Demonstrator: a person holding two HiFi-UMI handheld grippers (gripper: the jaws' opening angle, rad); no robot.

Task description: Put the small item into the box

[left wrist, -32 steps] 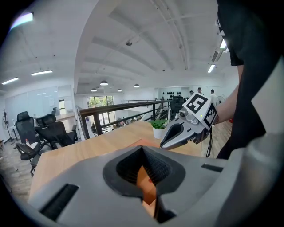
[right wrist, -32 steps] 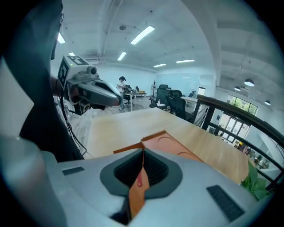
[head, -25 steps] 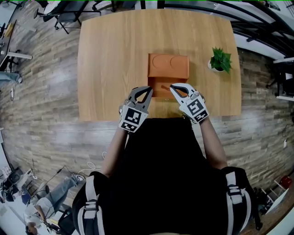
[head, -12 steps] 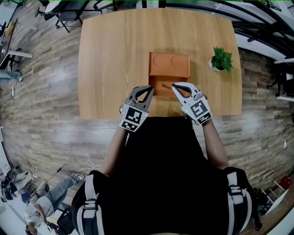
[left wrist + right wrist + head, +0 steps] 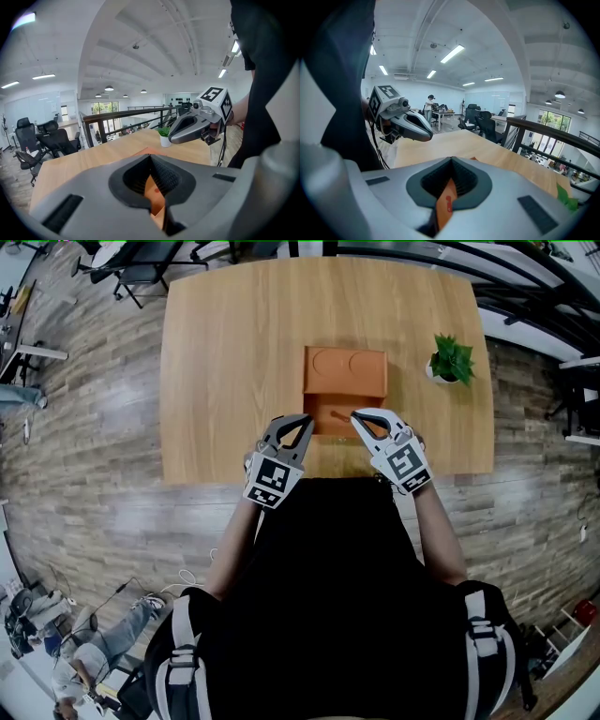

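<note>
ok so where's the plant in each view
Head view: plant near the table's right edge, right of the box.
Left gripper view: plant near mid-frame, on the table beyond the jaws.
Right gripper view: only its leaves, low at the right edge.
Shared landmark: the wooden table.
</note>
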